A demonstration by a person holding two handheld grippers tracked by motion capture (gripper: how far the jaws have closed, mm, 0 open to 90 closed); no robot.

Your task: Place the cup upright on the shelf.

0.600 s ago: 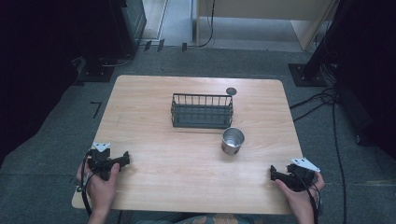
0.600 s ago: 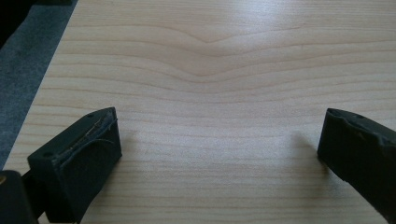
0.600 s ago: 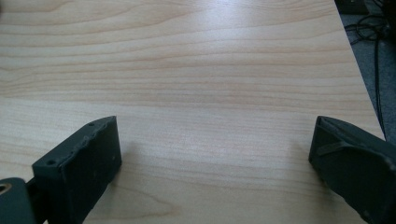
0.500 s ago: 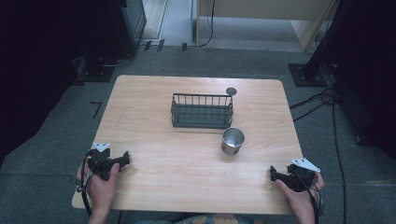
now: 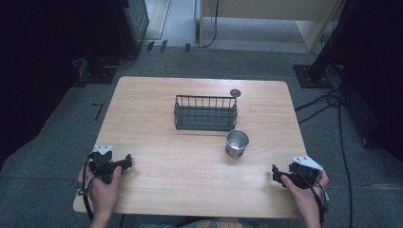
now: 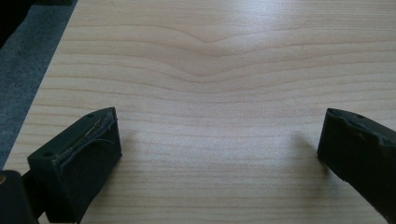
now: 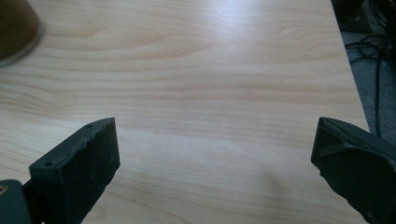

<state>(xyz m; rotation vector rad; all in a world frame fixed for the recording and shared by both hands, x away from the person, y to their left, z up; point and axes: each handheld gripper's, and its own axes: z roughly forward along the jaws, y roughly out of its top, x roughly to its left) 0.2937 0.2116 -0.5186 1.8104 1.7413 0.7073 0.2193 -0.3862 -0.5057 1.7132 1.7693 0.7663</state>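
A dark wire basket [image 5: 205, 113] stands at the middle of the wooden table [image 5: 157, 123]. A metal cup [image 5: 236, 143] stands upright just in front of the basket's right end, and its blurred edge shows in the right gripper view as the cup [image 7: 16, 28]. A small round dark lid [image 5: 235, 92] lies behind the basket. My left gripper [image 5: 127, 162] rests near the table's front left, open, nothing between its fingers [image 6: 84, 154]. My right gripper [image 5: 274, 173] rests at the front right, open and empty, its fingers [image 7: 86, 158] wide apart.
Cables [image 5: 332, 102] trail over the grey floor to the right of the table. Dark equipment [image 5: 119, 33] stands at the back left. Bare wood lies between the two grippers.
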